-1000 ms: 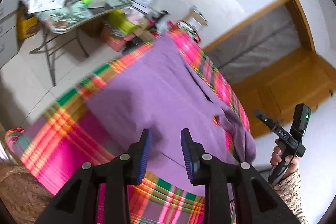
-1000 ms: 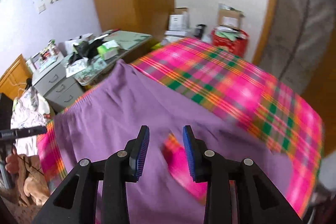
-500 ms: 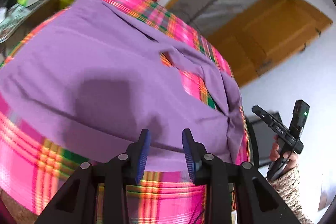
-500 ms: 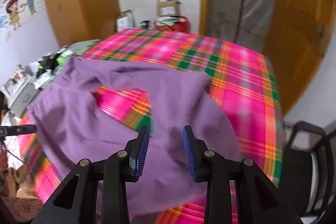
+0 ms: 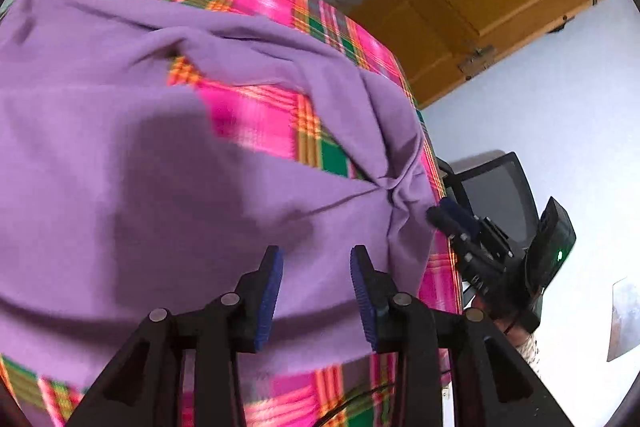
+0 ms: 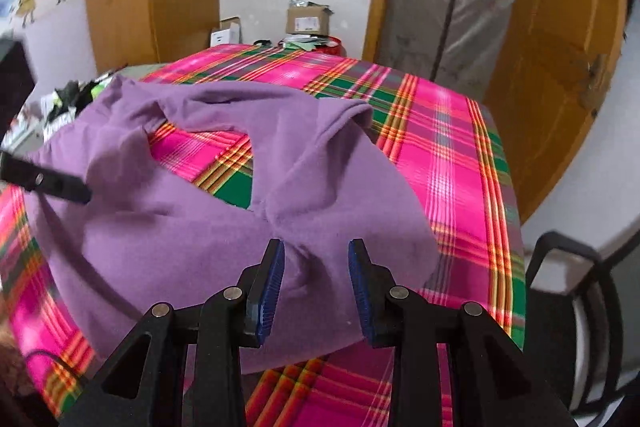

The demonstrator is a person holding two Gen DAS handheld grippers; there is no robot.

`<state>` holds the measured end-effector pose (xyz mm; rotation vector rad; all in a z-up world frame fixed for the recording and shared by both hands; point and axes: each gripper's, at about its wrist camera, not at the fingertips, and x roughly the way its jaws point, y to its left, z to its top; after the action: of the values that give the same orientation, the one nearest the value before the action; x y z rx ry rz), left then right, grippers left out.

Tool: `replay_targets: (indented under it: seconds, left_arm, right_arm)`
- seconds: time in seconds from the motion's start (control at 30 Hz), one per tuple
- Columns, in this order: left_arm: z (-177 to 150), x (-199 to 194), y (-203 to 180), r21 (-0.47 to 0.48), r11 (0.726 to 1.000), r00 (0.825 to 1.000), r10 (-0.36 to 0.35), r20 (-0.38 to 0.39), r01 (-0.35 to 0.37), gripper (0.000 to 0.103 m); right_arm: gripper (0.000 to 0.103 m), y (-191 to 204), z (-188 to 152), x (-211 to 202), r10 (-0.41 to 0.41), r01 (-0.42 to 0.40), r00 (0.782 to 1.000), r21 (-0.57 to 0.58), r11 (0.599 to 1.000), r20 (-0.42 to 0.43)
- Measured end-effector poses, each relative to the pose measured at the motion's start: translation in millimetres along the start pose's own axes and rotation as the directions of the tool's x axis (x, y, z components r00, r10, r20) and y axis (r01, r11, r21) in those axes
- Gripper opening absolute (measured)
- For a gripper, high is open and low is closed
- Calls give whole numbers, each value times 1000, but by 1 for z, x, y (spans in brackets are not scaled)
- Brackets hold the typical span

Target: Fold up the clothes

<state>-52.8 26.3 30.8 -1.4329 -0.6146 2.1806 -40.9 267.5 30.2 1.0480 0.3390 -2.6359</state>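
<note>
Lay spread and rumpled: purple trousers (image 6: 168, 227) on the plaid-covered worktop (image 6: 452, 155), legs splayed, crotch bunched at the near edge. Looked soft, light and limp; likely to sag and crease, so best taken by pinching the cloth at waistband or hem, judged from the folds. Right tongs (image 6: 316, 281) stood apart, empty, poised just over the bunched crotch; left tongs (image 5: 316, 287) likewise apart, empty, above the trouser seat. Compared with half a second ago, both tongs sat lower and closer to the fabric, the right tongs (image 5: 450, 217) now almost touching the cloth's edge.
</note>
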Motion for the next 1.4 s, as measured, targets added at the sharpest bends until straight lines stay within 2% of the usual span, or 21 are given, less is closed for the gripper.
replay_targets:
  seconds: [0.17,0.23,0.33,0.4,0.5,0.63,0.7,0.8,0.9,0.93,0.97,1.0,1.07,1.17,1.4]
  left_arm:
    - [25,28,-24,66,998,1000,10,-29,-8,37]
    - [33,36,-29,65,998,999,23,-36,-20,37]
    - [45,55,-39,90,996,997,-17,-81,24,41]
    - [54,71,-37,34,999,992,-33,-124,37,41]
    - [65,87,-35,-13,998,989,-67,-133,66,43]
    - [75,107,-27,-89,994,983,-84,-163,70,43]
    - [80,117,-21,-145,986,979,-106,-177,80,43]
    - [85,125,-18,-191,972,971,-167,-172,133,43]
    - [89,135,-20,-198,971,964,-176,-199,137,43]
    - [90,139,-21,-199,971,962,-177,-208,136,40]
    - [91,141,-22,-192,972,961,-176,-212,135,29]
    - [92,142,-23,-185,974,961,-174,-214,135,24]
    - [94,143,-26,-164,977,963,-170,-211,136,7]
    - [98,137,-26,-149,975,962,-194,-192,167,4]
    - [108,119,-13,-173,966,966,-216,-138,191,3]
  right_arm:
    - [34,9,-1,7,-7,7,1000,-65,998,11]
    - [34,14,-2,11,-15,16,1000,-91,996,13]
    - [34,20,-4,16,-26,27,1000,-131,991,11]
    - [34,24,-5,18,-38,40,999,-159,987,11]
    - [34,31,-8,23,-66,67,998,-201,977,12]
    - [34,34,-9,32,-127,124,992,-237,964,2]
    - [34,34,-9,37,-143,139,990,-239,961,0]
    - [34,34,-9,42,-152,148,988,-231,962,1]
    - [34,30,-8,44,-164,161,986,-206,965,1]
    - [33,29,-7,44,-168,165,986,-197,966,0]
    - [30,28,-7,45,-172,169,985,-188,968,-1]
    - [27,26,-6,45,-174,171,985,-178,969,-2]
    - [13,22,-7,44,-186,182,983,-155,971,-11]
    - [9,15,-9,39,-190,188,982,-108,976,-9]
    - [8,1,-12,19,-175,175,984,6,985,31]
